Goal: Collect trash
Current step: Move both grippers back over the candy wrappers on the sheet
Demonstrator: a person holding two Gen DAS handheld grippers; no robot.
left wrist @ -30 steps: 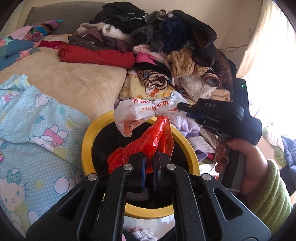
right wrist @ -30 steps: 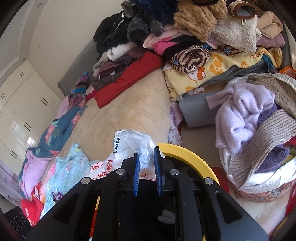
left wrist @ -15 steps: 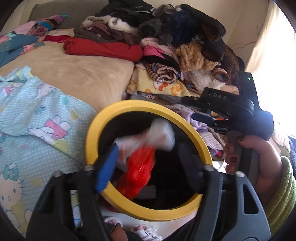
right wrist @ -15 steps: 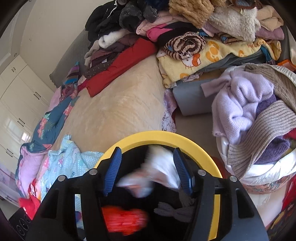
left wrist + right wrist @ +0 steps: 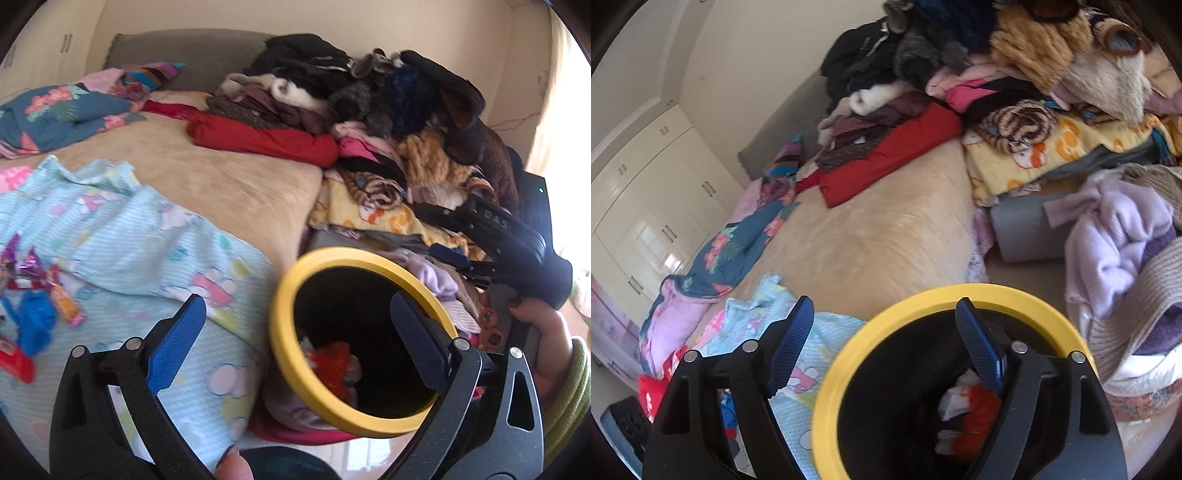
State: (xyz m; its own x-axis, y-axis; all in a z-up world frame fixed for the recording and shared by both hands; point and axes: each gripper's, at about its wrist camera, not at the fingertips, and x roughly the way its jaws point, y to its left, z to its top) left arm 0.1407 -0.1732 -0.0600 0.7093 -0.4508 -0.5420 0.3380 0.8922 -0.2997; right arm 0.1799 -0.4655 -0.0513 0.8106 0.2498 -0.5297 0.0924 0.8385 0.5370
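At the far left of the left wrist view, a scatter of crinkled foil candy wrappers (image 5: 35, 280), a crumpled blue bag (image 5: 33, 325) and a glossy red packet (image 5: 14, 363) is seen lying uncollected on the pale blue cartoon-print bedsheet (image 5: 140, 236), so the clearing is judged only partly done. The left gripper (image 5: 295, 339) is shown with its ribbed blue pads spread wide and opening further, nothing held between them, one pad over the sheet and the other over the bin's mouth. Just to the right, the round yellow-rimmed bin (image 5: 291, 365) is seen with its dark interior already holding a crumpled red plastic bag (image 5: 332, 363) and a white one beside it. At the right edge, the right gripper (image 5: 447, 240) is held in a hand in a green ribbed cuff. In the right wrist view the same thin, shiny red plastic bag (image 5: 979, 410) and the white plastic bag (image 5: 951, 402) are seen at the bottom of the yellow-rimmed bin (image 5: 827, 391), while the right gripper (image 5: 886, 339) is shown empty, its jaws parting, one pad over the sheet and one over the bin. A plush beige blanket and a heaped pile of woollen and fleecy clothes are seen beyond. The wrappers on the sheet are judged the likely next pickup.
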